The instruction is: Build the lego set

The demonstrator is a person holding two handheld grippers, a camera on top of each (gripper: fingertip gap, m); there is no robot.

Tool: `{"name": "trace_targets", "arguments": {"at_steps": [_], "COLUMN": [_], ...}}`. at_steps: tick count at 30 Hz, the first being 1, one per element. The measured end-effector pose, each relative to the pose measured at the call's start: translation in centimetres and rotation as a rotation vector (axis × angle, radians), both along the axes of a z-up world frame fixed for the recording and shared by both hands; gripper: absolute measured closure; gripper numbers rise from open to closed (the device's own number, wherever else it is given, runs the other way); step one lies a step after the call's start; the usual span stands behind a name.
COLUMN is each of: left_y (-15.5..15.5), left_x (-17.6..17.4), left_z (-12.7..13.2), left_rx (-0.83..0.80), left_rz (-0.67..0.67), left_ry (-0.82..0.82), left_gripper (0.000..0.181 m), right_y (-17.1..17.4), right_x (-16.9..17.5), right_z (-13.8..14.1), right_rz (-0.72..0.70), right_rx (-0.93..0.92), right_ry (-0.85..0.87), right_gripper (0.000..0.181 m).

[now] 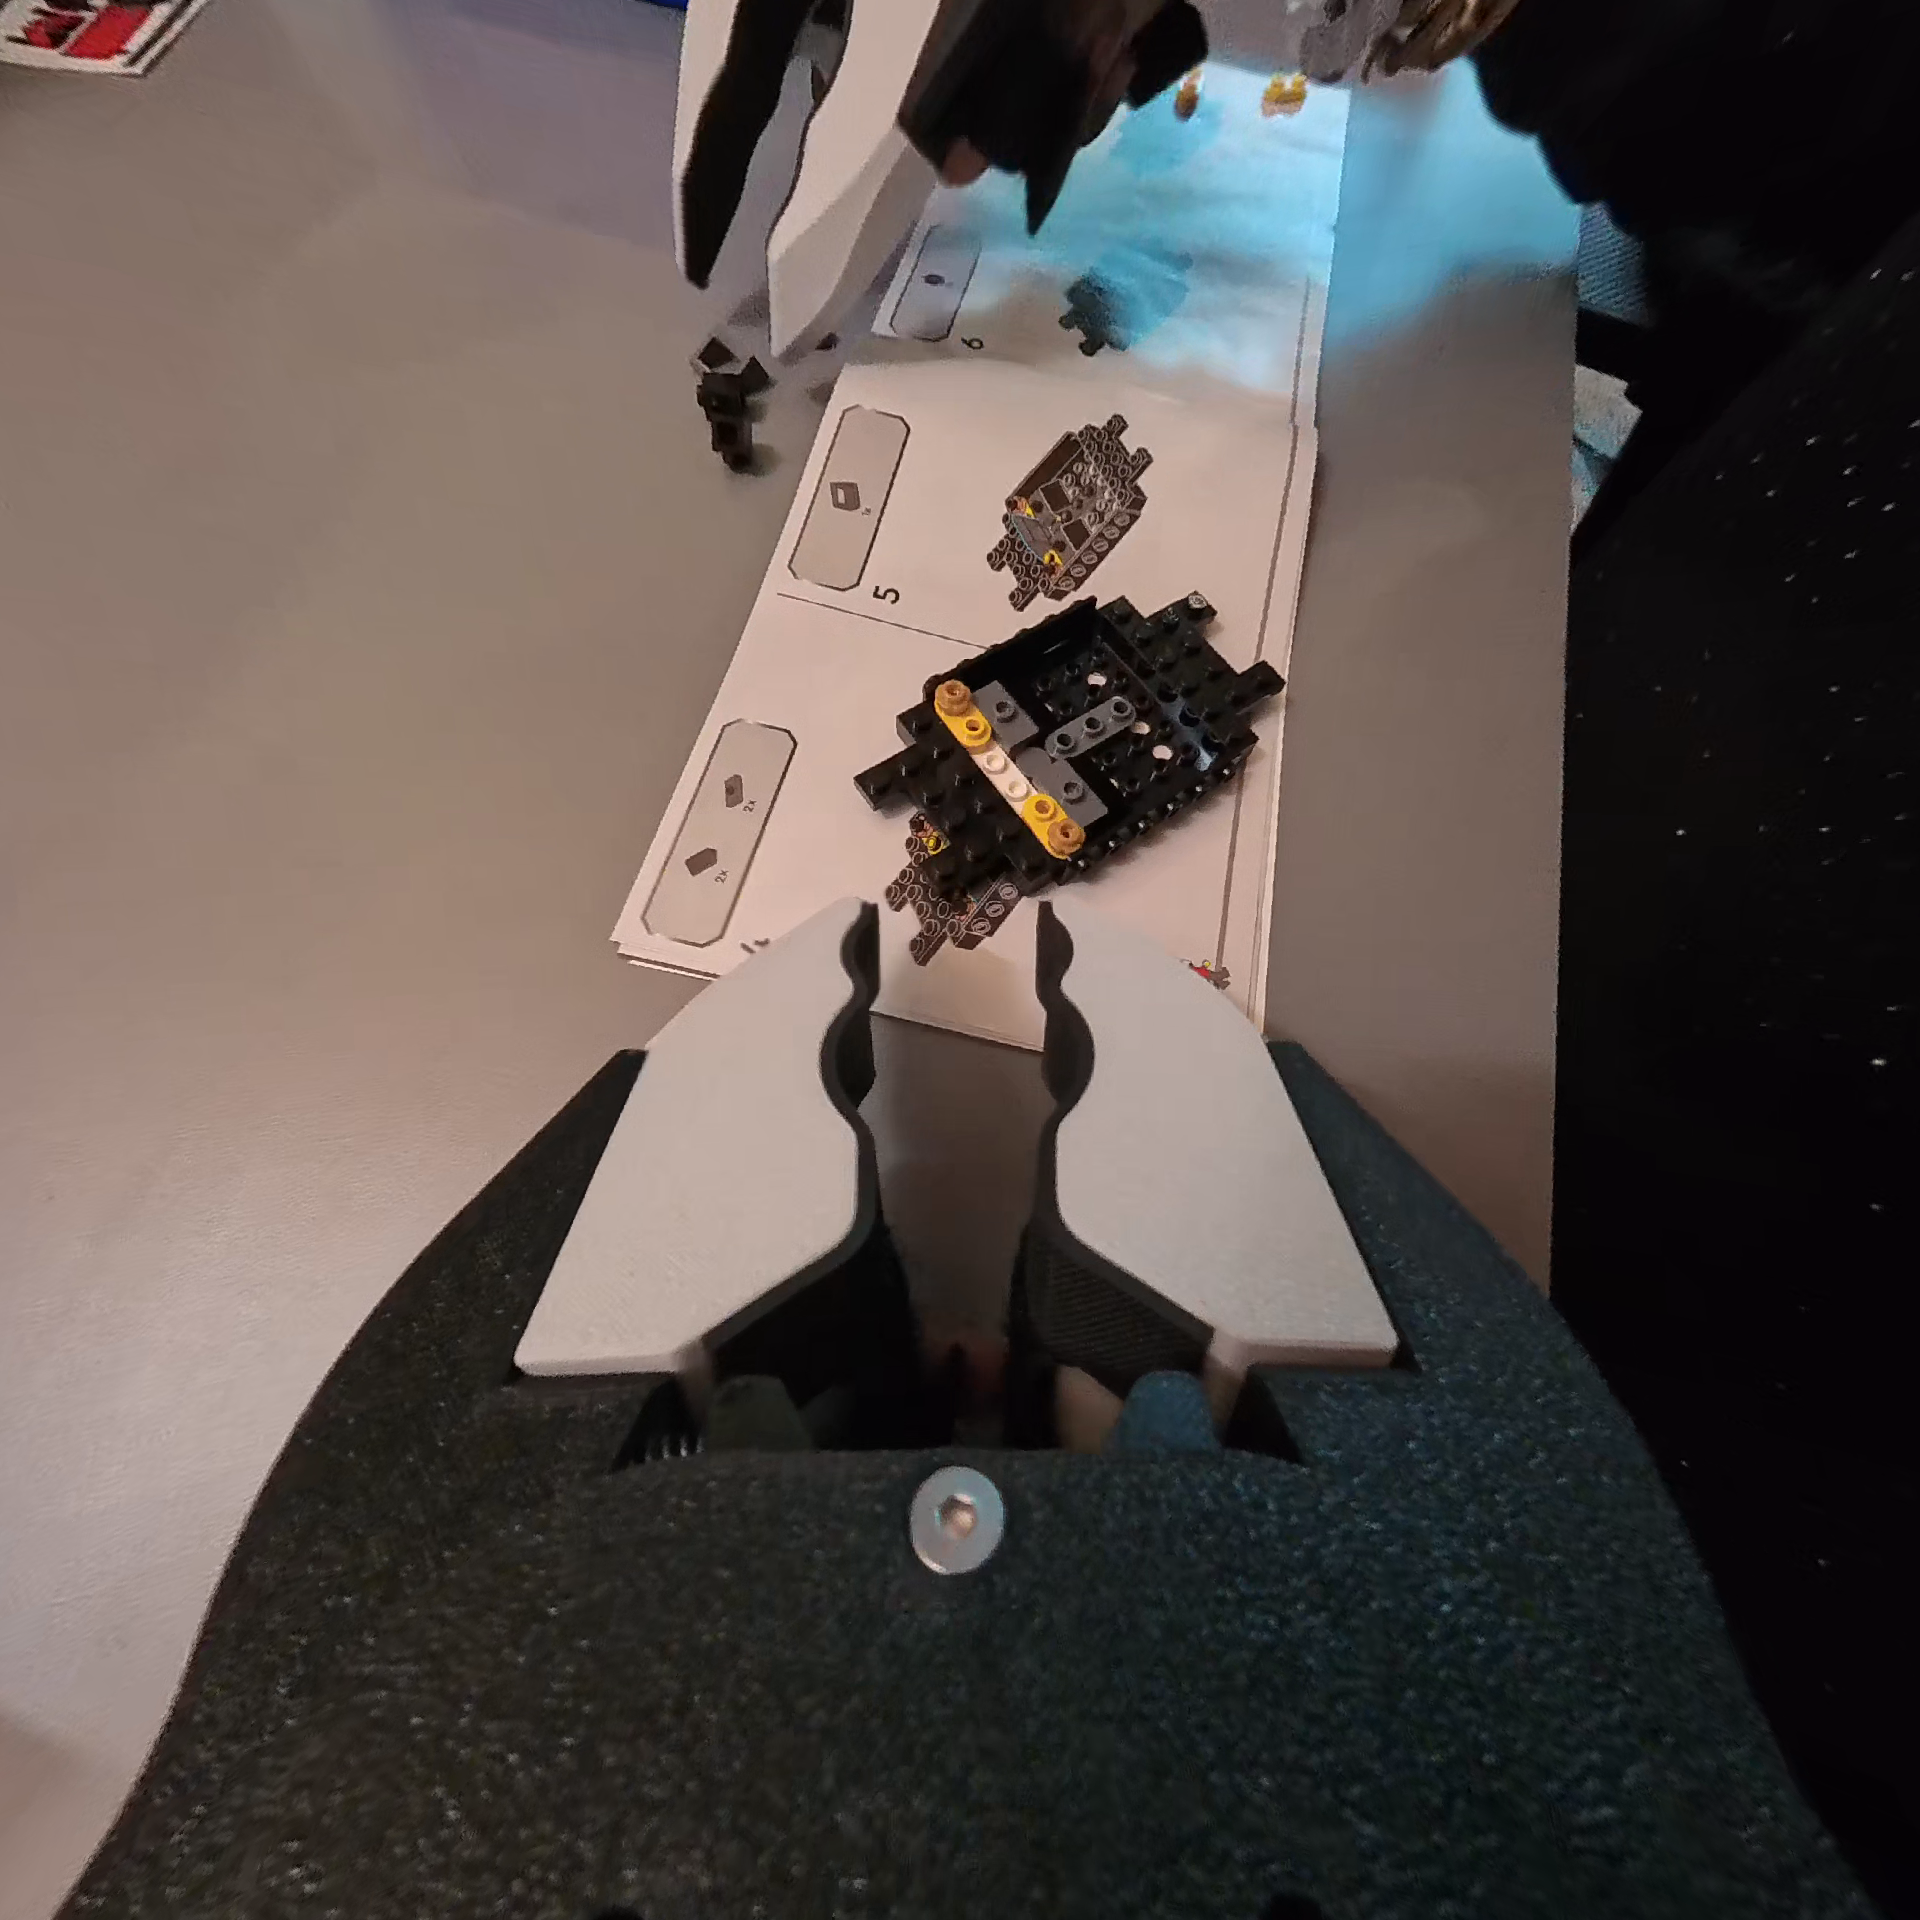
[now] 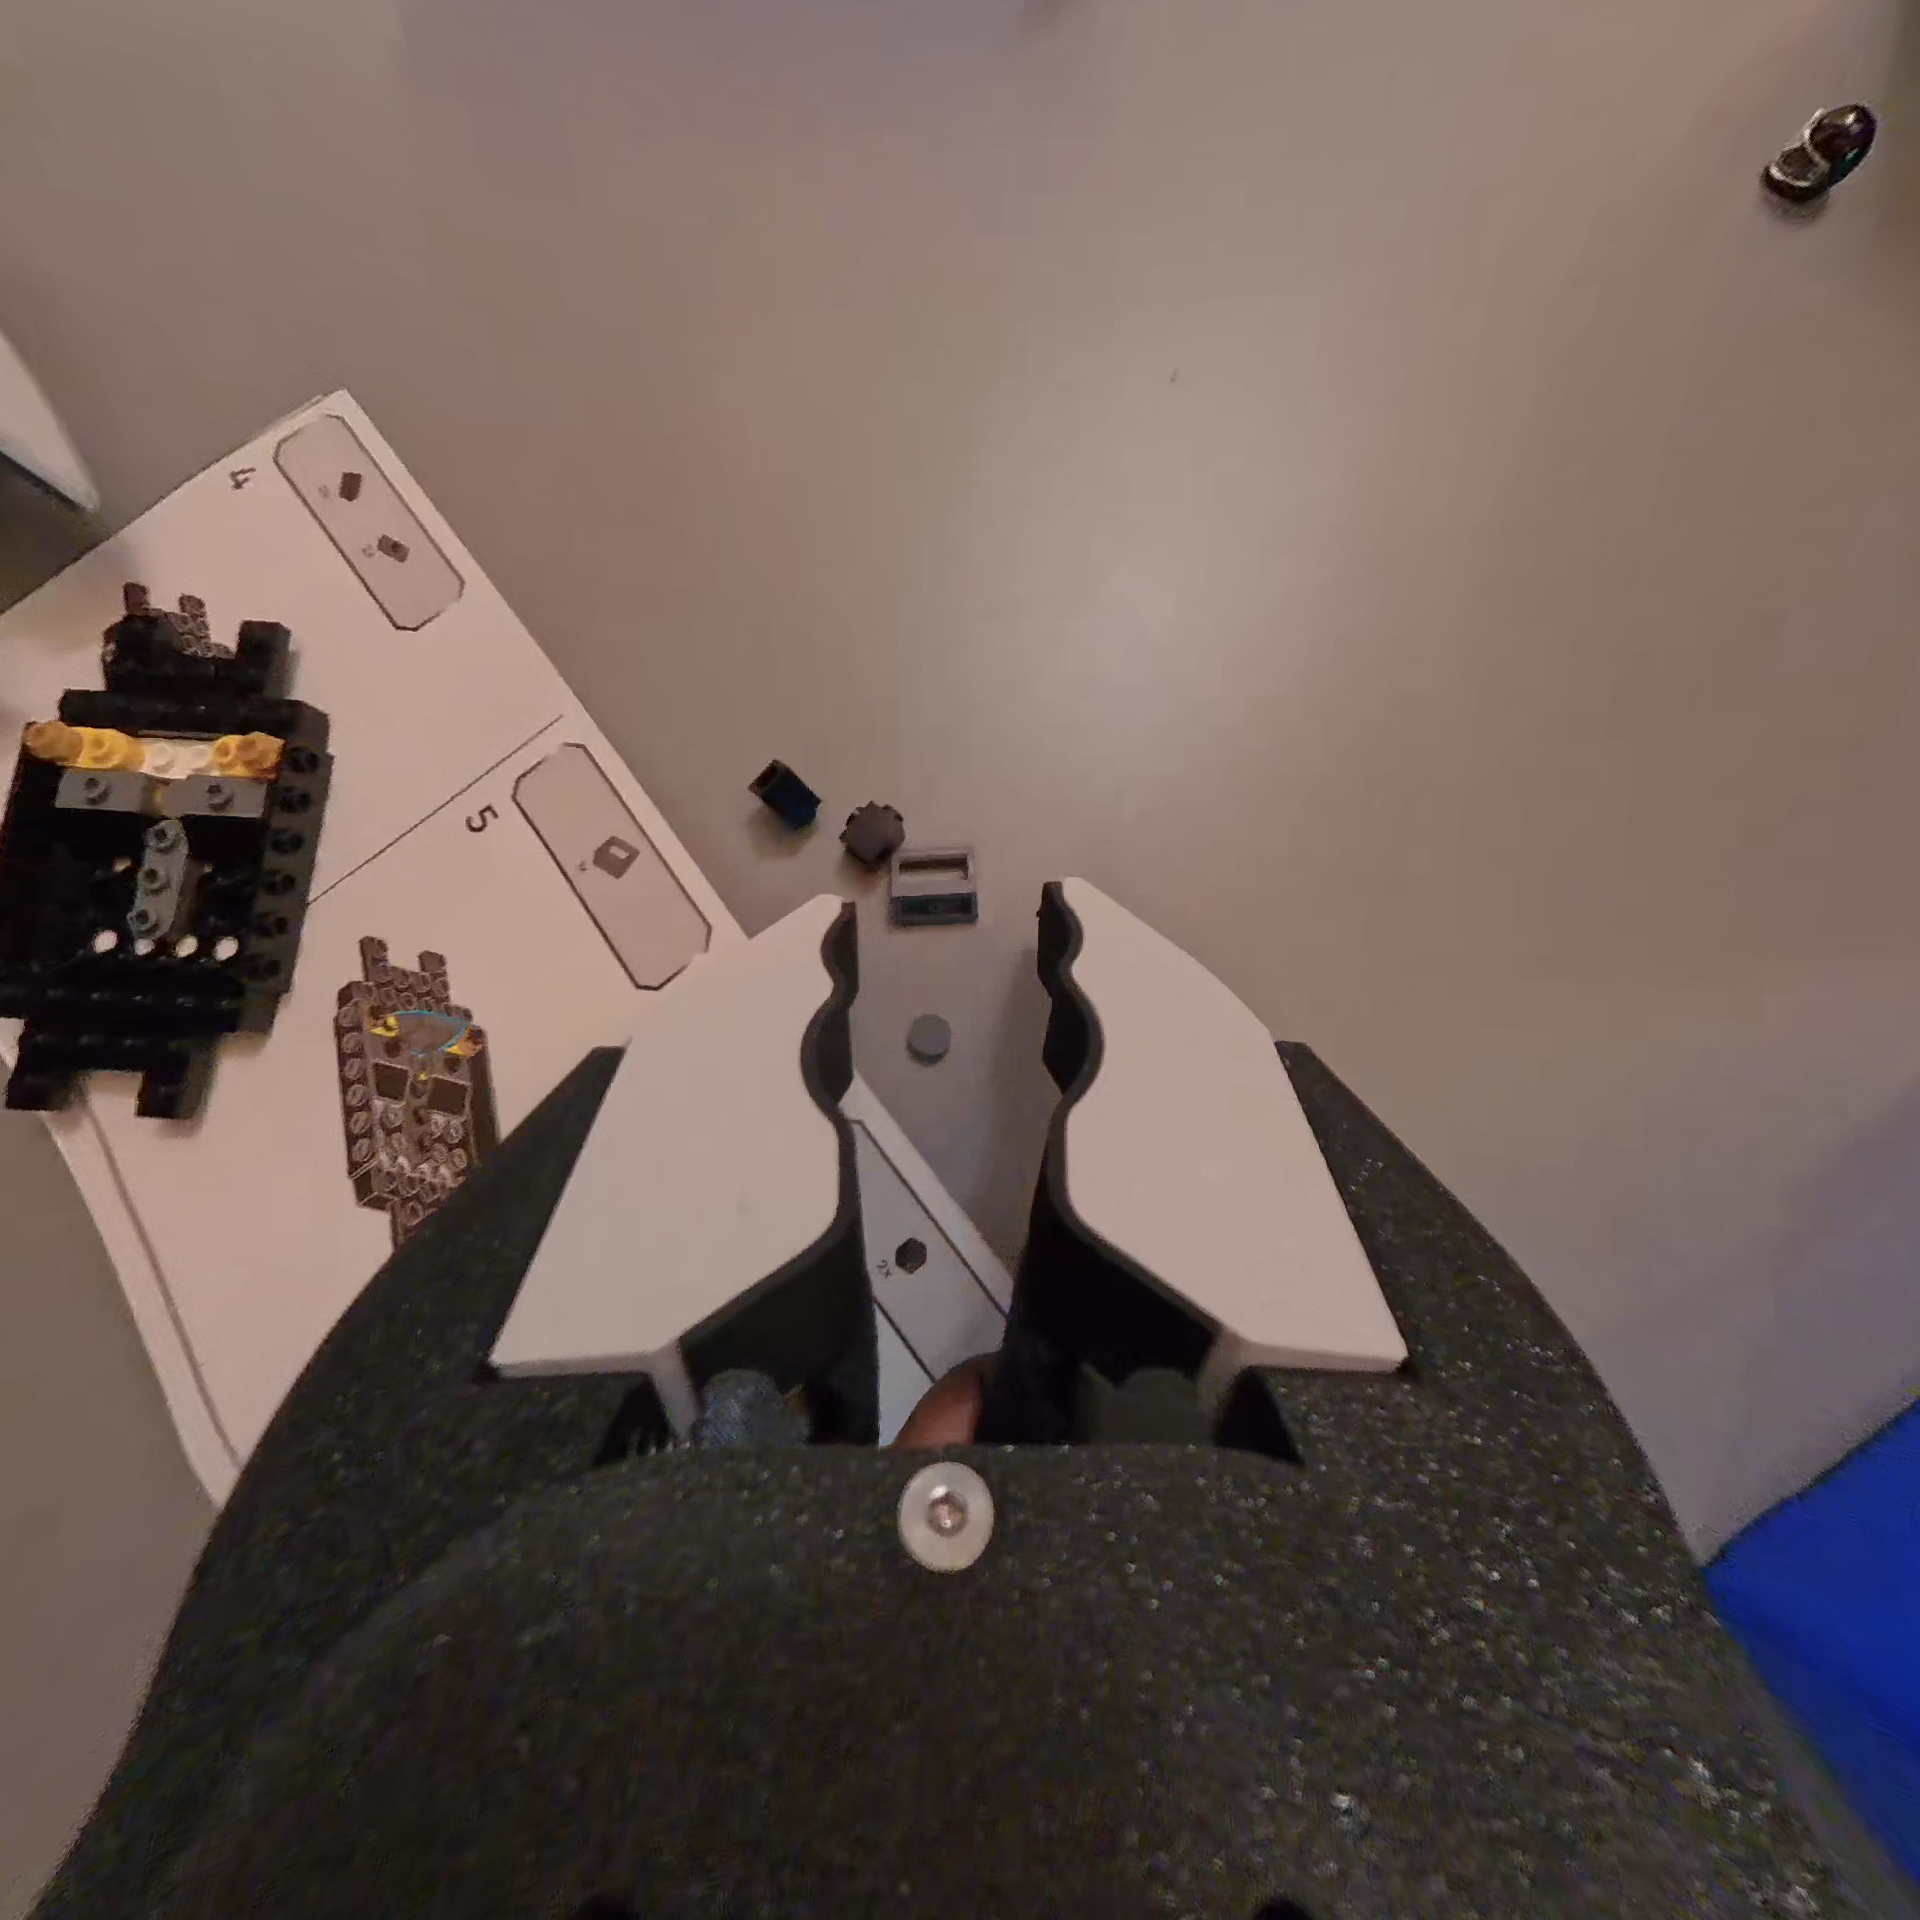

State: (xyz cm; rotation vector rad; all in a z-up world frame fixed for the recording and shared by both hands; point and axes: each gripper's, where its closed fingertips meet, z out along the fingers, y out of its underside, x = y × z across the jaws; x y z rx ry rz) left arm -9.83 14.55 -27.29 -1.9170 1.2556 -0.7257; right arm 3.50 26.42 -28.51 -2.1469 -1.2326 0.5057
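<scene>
Black lego chassis — yellow/grey plates, on instr. booklet.

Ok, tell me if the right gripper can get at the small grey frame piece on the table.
Probably yes. The right gripper is open and empty, and the grey frame piece lies flat on the bare table just ahead of its fingertips, apart from the neighbouring black pieces.

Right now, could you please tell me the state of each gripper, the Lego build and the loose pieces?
left gripper: open, empty
right gripper: open, empty, over the loose pieces
partly built black model: unfinished, lying on the instruction booklet, which is open
small black brick: loose on the table
grey round tile: lying flat
</scene>
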Motion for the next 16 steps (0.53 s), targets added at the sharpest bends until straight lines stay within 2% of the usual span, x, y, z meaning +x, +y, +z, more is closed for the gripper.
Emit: {"name": "trace_targets", "arguments": {"at_steps": [2,5,11,13,16], "left_y": [0.1,0.6,1.6,2.4,3.1], "left_x": [0.0,0.1,0.5,0.2,0.2], "left_z": [0.3,1.1,4.2,4.9,5.9], "left_rx": [0.014,0.055,0.008,0.056,0.247], "left_rz": [0.005,0.025,0.109,0.154,0.177], "left_ry": [-0.015,-0.057,-0.304,-0.346,-0.342], "left_gripper": [0.152,0.149,0.144,0.144,0.146], "right_y": [0.2,0.2,0.0,-0.8,-4.2], "right_x": [-0.1,-0.3,-0.7,-1.6,-4.4], "right_z": [-0.4,-0.7,0.5,1.9,5.9], "right_rz": [0.009,0.040,0.060,0.072,0.164], "right_rx": [-0.001,0.024,0.074,0.006,-0.301], "right_ry": [-0.009,-0.017,0.043,0.170,0.568], "right_gripper": [0.149,0.164,0.165,0.165,0.165]}}
